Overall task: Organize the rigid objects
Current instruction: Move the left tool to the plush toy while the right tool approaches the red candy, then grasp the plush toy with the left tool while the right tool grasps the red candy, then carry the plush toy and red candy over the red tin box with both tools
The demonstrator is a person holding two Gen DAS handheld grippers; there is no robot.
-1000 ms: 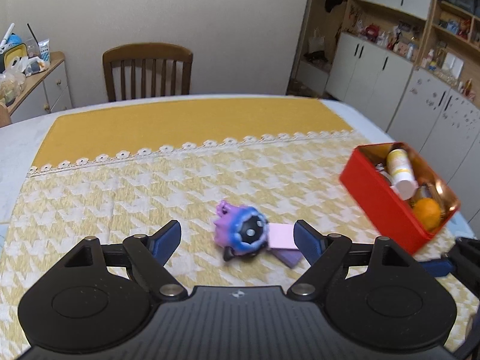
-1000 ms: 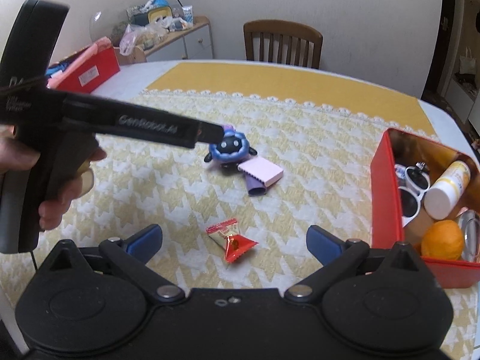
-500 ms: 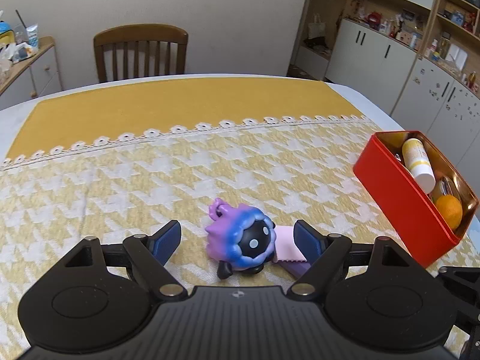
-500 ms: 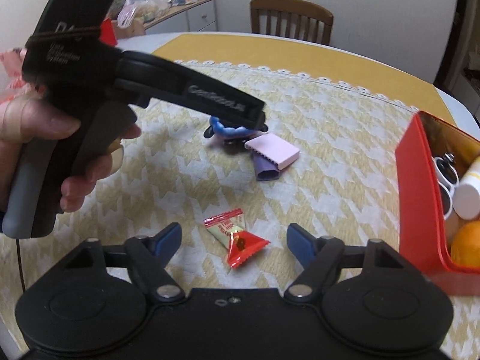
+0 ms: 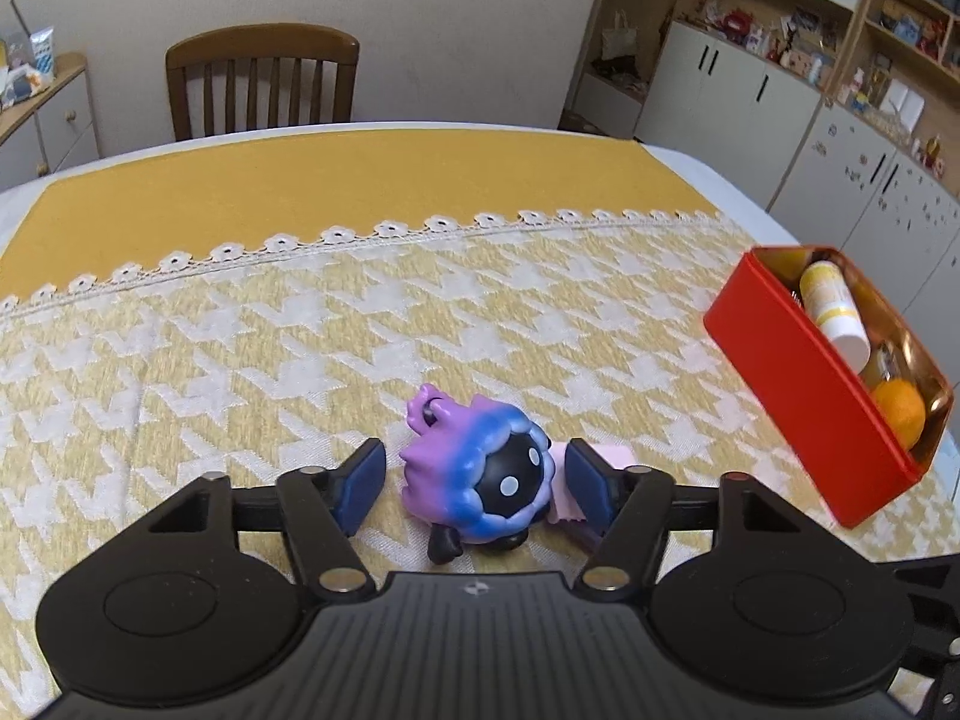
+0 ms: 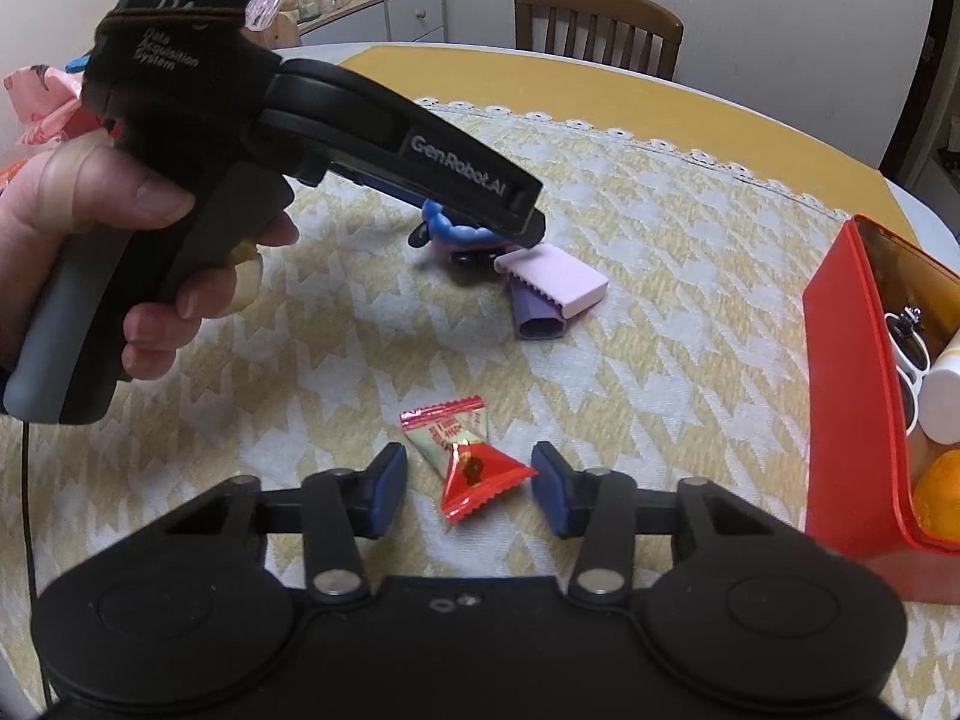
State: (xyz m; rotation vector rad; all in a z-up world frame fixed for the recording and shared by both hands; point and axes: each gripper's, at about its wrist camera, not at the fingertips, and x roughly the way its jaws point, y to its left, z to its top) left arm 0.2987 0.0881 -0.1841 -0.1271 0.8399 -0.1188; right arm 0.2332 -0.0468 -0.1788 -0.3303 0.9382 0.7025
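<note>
While I'm looking through the left wrist cam, the left gripper [image 5: 469, 477] is spread wide with the purple-and-blue toy figure [image 5: 477, 477] sitting right in the gap between its blue pads [image 5: 359, 483]. Neither pad looks like it's touching the toy; there's a sliver of tablecloth [image 5: 300, 330] on the left side, and on the right I can't really tell. A pink case [image 5: 564, 483] pokes out just behind the right pad, mostly hidden. Off to the right, well apart from the toy, sits the red box [image 5: 798, 396] with a white bottle [image 5: 834, 315] and an orange [image 5: 900, 408] inside.

Over on the right wrist cam, the right gripper [image 6: 470, 495] is also released, nothing clamped. The red candy wrapper [image 6: 465, 459] lies flat on the cloth between its pads, closer to the right one, not gripped as far as I can see. Further out I can see my left hand [image 6: 120, 258] wrapped around the other tool's handle, its nose dipping down over the toy [image 6: 456, 234], which is mostly covered from this angle. The pink case [image 6: 555, 279] rests on top of a purple case [image 6: 537, 318] just beside the toy. The red box [image 6: 852, 396] is at the right edge, near this gripper.
</note>
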